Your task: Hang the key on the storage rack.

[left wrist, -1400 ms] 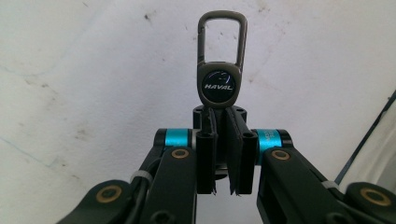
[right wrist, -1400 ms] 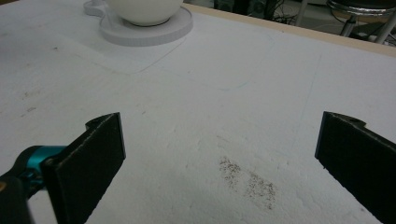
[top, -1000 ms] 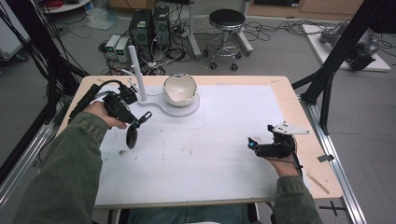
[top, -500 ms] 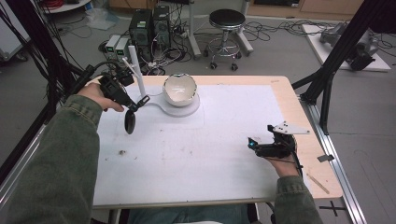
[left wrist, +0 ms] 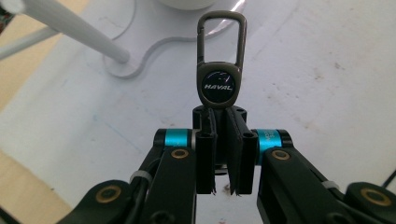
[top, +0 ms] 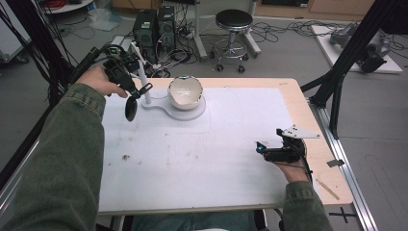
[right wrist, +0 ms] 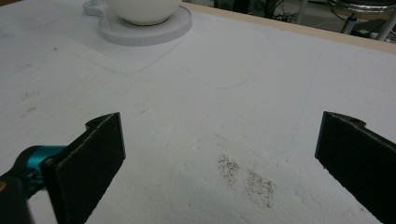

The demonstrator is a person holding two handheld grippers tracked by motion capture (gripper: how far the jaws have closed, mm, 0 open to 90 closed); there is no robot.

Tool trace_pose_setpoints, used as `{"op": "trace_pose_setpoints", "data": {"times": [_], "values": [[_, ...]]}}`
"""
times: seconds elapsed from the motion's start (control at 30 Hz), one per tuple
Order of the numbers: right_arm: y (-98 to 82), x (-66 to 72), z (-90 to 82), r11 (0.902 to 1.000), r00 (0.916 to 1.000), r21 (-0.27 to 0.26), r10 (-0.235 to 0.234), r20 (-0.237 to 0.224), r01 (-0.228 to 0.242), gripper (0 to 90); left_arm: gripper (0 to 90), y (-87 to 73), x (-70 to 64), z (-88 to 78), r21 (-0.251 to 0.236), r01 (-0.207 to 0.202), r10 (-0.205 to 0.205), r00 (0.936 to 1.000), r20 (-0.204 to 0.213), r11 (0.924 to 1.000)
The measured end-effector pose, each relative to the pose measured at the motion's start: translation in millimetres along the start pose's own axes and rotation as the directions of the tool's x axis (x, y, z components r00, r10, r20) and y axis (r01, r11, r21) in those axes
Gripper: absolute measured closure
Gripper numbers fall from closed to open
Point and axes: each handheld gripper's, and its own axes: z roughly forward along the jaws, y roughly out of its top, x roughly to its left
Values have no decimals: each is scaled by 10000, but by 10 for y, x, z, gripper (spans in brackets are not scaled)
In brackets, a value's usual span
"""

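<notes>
My left gripper (top: 137,88) is raised over the table's far left corner, shut on a dark keychain (left wrist: 220,60). Its "HAVAL" emblem and metal clip stick out past the jaw tips (left wrist: 223,119). In the high view a dark oval part of the keychain (top: 131,109) hangs below the gripper, just left of the white post (top: 143,86). The post rises from a white stand (top: 159,105) that also carries a white bowl (top: 184,91). My right gripper (top: 260,147) rests on the table at the right, open, with nothing between its jaws (right wrist: 224,158).
The white sheet (top: 207,159) covers most of the wooden table (top: 312,120). Dark specks lie on it (right wrist: 247,179), and a small crumb (top: 126,157). Black frame poles (top: 351,53) stand at both sides. A stool (top: 233,21) and computer towers (top: 155,26) sit on the floor behind.
My left hand has risen and moved toward the far left with the keychain, bringing it beside the white post. The right hand has stayed put.
</notes>
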Motion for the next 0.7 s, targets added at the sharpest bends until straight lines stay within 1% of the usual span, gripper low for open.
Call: {"op": "trace_pose_setpoints", "data": {"times": [0.07, 0.1, 0.13, 0.17, 0.23, 0.27, 0.37, 0.47, 0.5, 0.53, 0.57, 0.63, 0.67, 0.7], "values": [[-2, -5, 10, 10000, 10000, 8, -24, 25, 24, 6, 826, 32, 51, -38, -90, 44, -44, 10000, 14, 9999], [-1, -2, 10, 10000, 10000, 23, 0, 15, 0, 6, 826, 42, 83, -57, -159, 79, -76, 9999, 145, 9998], [-2, 3, 9, 10000, 10000, 52, 48, -9, -48, 6, 825, 46, 126, -76, -170, 205, -198, 9990, 395, 9996], [-2, 3, 9, 10000, 10000, 65, 28, -7, -28, 6, 825, 50, 175, -98, -163, 237, -228, 9985, 499, 9996], [-3, 3, 13, 10000, 10000, 65, -24, 7, 24, 6, 825, 56, 229, -135, -295, 361, -348, 9984, 442, 9989], [-4, 7, 12, 10000, 10000, 83, 10, -5, -10, 6, 825, 60, 252, -153, -385, 416, -401, 9984, 389, 9984], [-5, 7, 19, 9999, 10000, 116, 56, -9, -56, 6, 825, 78, 324, -198, -421, 514, -510, 9986, 111, 9978], [-4, 11, 26, 9999, 10000, 124, 34, 2, -34, 6, 825, 60, 421, -193, -558, 868, -875, 9961, -107, 9947], [-4, 12, 26, 9999, 10000, 124, 5, 2, -5, 6, 825, 48, 453, -178, -562, 929, -946, 9951, -286, 9941], [-5, 12, 26, 9999, 10000, 127, -18, 15, 18, 6, 825, 42, 475, -167, -495, 1023, -1047, 9933, -490, 9935], [-5, 11, 27, 9999, 10000, 136, -20, 22, 20, 6, 825, 32, 500, -154, -501, 1247, -1285, 9883, -820, 9909], [-7, 12, 28, 9998, 10000, 183, 20, -10, -20, 6, 825, 16, 542, -156, -575, 1456, -1507, 9838, -973, 9877], [-9, 10, 28, 9997, 10000, 225, 28, -1, -28, 6, 825, 14, 557, -161, -528, 1536, -1582, 9825, -987, 9867], [-9, 11, 28, 9996, 10000, 256, 93, 6, -93, 6, 825, 15, 564, -155, -526, 1523, -1568, 9830, -957, 9869]]}}
